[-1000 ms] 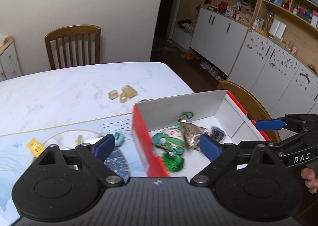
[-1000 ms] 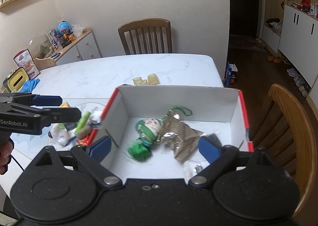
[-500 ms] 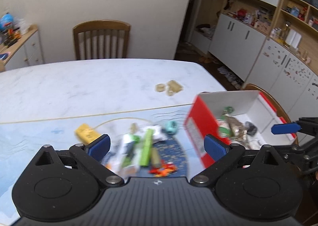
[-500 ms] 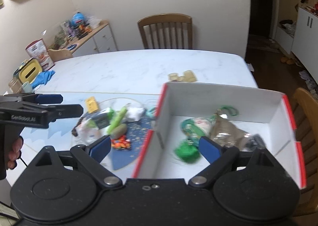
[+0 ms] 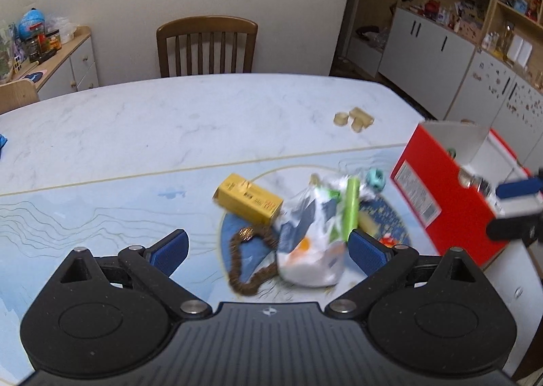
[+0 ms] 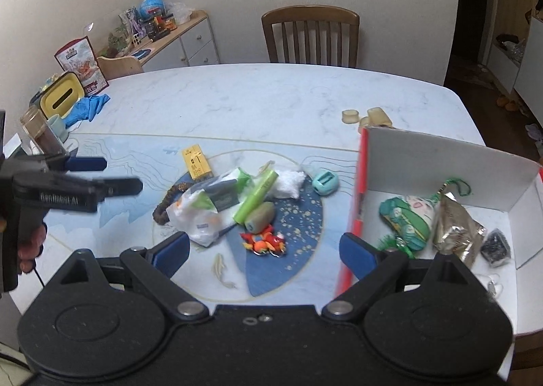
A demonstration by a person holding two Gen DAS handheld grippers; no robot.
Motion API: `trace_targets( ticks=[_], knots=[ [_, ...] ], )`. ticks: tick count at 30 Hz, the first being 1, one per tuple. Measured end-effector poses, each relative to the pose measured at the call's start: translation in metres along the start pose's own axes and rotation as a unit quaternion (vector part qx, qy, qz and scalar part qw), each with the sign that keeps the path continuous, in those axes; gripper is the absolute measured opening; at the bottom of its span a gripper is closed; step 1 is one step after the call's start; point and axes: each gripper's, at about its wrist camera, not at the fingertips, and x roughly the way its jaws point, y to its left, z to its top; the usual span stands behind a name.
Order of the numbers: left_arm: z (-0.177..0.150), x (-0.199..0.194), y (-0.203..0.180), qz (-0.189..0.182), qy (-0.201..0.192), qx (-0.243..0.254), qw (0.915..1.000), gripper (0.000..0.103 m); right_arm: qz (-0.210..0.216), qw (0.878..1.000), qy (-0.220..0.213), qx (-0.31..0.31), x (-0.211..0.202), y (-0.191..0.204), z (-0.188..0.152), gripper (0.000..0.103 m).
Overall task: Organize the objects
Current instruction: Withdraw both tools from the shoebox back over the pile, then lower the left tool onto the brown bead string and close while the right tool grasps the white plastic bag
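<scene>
Left hand-held gripper (image 5: pixel 268 246): held above the tabletop (image 5: pixel 169 121), aimed at the pile beside the red box (image 5: pixel 437 196); its blue pads are spread wide with nothing between them.
Right hand-held gripper (image 6: pixel 263 250): held low over the near edge of the tabletop, straddling the left wall of the red box; its pads are likewise wide apart and empty.
Person's hand (image 6: pixel 29 245): seen in the right wrist view wrapped around the handle of the left hand-held gripper, well left of the red box.
Red box: one, red outside, white inside, open-topped, at the right end of the tabletop.
Inside the red box: one green-and-white plush charm (image 6: pixel 407 216), one crinkled foil packet (image 6: pixel 454 230), one small black item (image 6: pixel 497 246).
Pile left of the red box: one yellow carton (image 5: pixel 247 197), one brown braided loop (image 5: pixel 249 263), one white plastic bag (image 5: pixel 312 250), one lime-green tube (image 6: pixel 256 197), one teal round piece (image 6: pixel 325 182), one red-orange toy (image 6: pixel 264 238).
Beyond the red box: three pale beige pieces (image 6: pixel 366 116) lying close together.
Sharpness: the left wrist view is blurred, so small items there cannot be made out.
</scene>
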Motion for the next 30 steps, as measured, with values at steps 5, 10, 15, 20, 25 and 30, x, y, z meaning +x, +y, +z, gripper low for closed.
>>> trace_targets(
  ticks=[5,10,15,20,25,30],
  knots=[
    [-0.016,0.014,0.008,-0.002,0.007,0.026,0.9996,0.101,-0.005,1.0,0.004,0.002,0.016,0.017,0.009,0.094],
    [-0.028,0.031,0.011,0.008,0.01,0.06,0.9981,0.101,-0.014,1.0,0.013,0.008,0.034,0.031,0.018,0.094],
    [-0.036,0.04,0.015,0.007,0.005,0.08,0.9968,0.101,-0.02,0.999,0.026,0.007,0.054,0.042,0.024,0.092],
    [-0.037,0.049,0.018,-0.003,0.003,0.089,0.9961,0.1,-0.029,0.999,0.031,0.026,0.073,0.047,0.031,0.084],
    [-0.036,0.052,0.018,-0.014,-0.006,0.099,0.995,0.097,-0.035,0.998,0.047,0.038,0.094,0.051,0.036,0.079],
    [-0.038,0.053,0.017,-0.025,-0.016,0.121,0.9923,0.087,-0.041,0.996,0.062,0.044,0.11,0.057,0.039,0.074]
  ],
)
